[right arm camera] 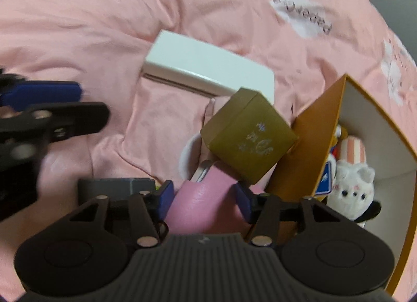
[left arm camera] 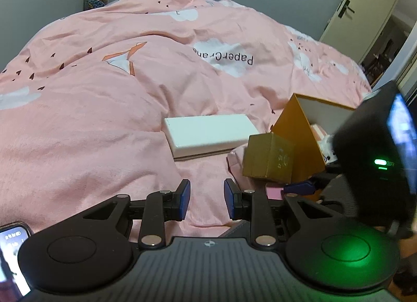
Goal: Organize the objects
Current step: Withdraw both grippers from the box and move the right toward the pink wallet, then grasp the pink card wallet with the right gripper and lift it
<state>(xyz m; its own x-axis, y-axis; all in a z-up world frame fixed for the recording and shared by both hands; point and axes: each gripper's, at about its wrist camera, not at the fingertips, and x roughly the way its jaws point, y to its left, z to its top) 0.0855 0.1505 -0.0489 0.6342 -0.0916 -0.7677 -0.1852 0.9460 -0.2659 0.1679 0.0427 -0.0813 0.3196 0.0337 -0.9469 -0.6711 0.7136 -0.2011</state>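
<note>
Bedding: pink duvet (left arm camera: 104, 109) spread beneath both tools, printed with white clouds and small dark hearts. Left gripper (left arm camera: 206, 201) released, blue pads parted, nothing between them, bare duvet directly ahead. White box (left arm camera: 208, 136) flat on the duvet, straight ahead of the left jaws and well beyond their tips. Gold box (left arm camera: 268, 158) ahead and right of the left jaws, tilted, leaning against the outer wall of the orange box (left arm camera: 299, 140). Right gripper (right arm camera: 204, 199) with a pink case (right arm camera: 206, 203) between its blue pads; pads close against both sides, firm grasp not confirmable owing to blur. Gold box (right arm camera: 247, 135) just beyond the right jaw tips, overlapping the far end of the pink case, tilted against the orange box (right arm camera: 315, 140). Orange box open-topped, white inside, right of the right jaws; white plush toy (right arm camera: 351, 184) and a blue card (right arm camera: 324, 179) inside. Grey block (right arm camera: 114, 187) just left of the right jaws. White box (right arm camera: 208, 70) farther ahead.
</note>
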